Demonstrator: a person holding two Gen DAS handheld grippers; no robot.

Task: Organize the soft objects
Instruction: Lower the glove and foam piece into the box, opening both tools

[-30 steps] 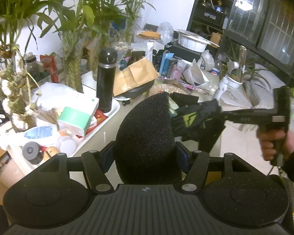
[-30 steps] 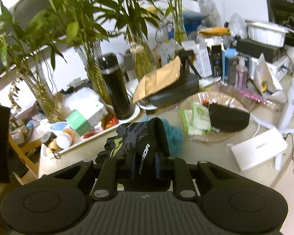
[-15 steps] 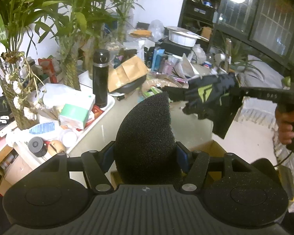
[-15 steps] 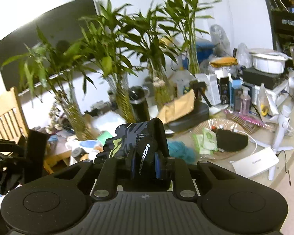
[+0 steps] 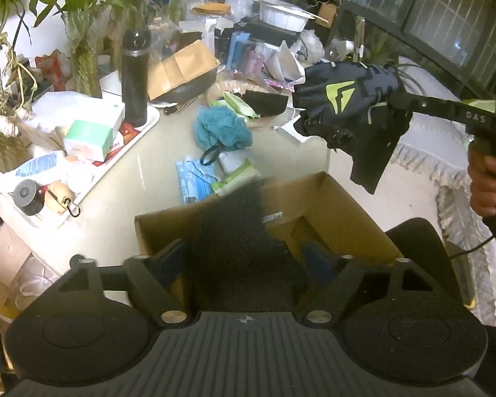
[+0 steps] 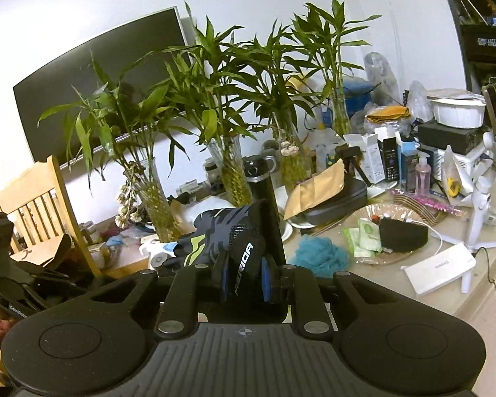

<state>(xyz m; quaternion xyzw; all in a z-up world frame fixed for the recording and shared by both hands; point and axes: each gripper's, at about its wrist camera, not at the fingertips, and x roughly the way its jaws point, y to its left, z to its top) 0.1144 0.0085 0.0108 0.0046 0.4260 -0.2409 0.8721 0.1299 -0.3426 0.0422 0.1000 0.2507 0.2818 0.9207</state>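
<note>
Left tongs spread wide around the black sponge, blurred, looks loose over the open box. Right tongs clenched on the glove, held in the air beside the box. Blue loofah lies on the surface.

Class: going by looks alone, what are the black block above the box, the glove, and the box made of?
Black block: seemingly open-cell foam sponge; matte, speckled, porous. Glove: probably synthetic knit fabric; it drapes limply, with printed green logo. Box: corrugated cardboard; dull brown, raw-edged flaps.
</note>
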